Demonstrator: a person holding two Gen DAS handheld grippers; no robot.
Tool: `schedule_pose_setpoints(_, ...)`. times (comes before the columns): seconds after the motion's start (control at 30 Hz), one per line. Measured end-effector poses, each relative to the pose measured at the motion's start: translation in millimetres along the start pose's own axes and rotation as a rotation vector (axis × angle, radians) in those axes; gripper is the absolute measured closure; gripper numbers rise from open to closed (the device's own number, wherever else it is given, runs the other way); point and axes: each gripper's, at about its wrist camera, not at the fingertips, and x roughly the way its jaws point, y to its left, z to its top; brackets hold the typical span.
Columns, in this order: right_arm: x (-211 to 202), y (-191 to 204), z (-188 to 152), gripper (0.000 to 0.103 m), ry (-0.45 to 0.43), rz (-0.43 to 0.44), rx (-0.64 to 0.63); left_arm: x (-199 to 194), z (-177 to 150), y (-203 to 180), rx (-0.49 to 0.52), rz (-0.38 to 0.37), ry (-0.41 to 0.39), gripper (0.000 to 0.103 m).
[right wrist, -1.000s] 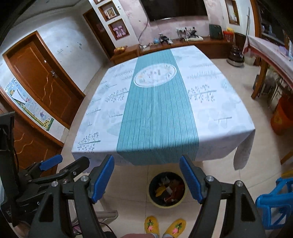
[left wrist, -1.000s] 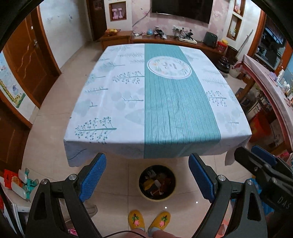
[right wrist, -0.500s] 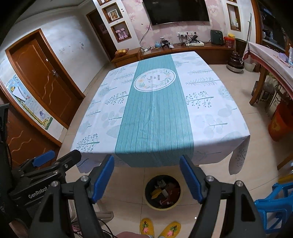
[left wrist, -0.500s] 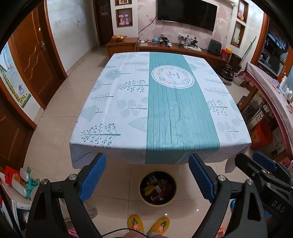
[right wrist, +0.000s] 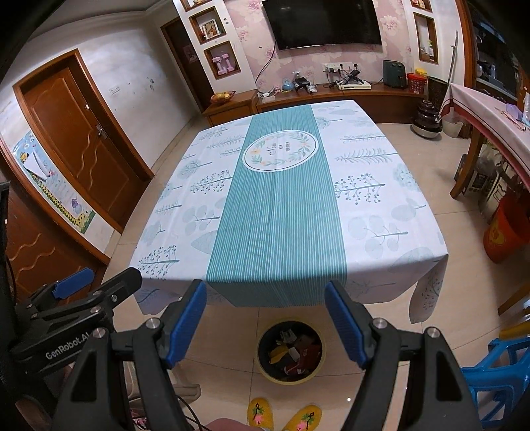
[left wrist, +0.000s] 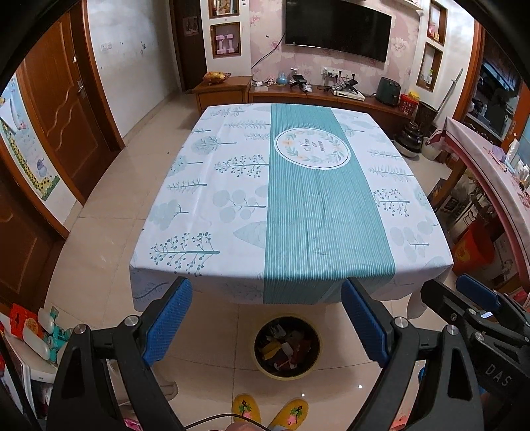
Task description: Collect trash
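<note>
Two sets of tongs in play, both spread wide with nothing between the blue pads: left tongs low in the left wrist view, right tongs low in the right wrist view. One bin on the tiled floor, lower centre of both frames, just in front of the near edge of the desk, holding a jumble of trash in yellow, red and dark scraps. One desk, draped in a white leaf-print cloth with one teal striped band down the middle and one round wreath emblem toward the far end. Two yellow slippers at the bottom edge, just below the bin. One wall-mounted TV top centre, one pair of pink dumbbells in a niche upper left, one fruit bowl on the low cabinet. Only in the left wrist view: a heap of colourful toys at lower left, and the right tongs poking in at lower right. Only in the right wrist view: one blue plastic stool at lower right, one orange-red bucket at the right edge, and the left tongs reaching in at lower left.
</note>
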Motion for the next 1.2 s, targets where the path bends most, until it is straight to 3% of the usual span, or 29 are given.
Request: schedule_pose_setpoints(1.2,-2.4,-3.8,1.6,0.029,-0.005,0.01,-0.011,-2.7,-3.4,-1.3,0.023,0.002,-0.008,0.013)
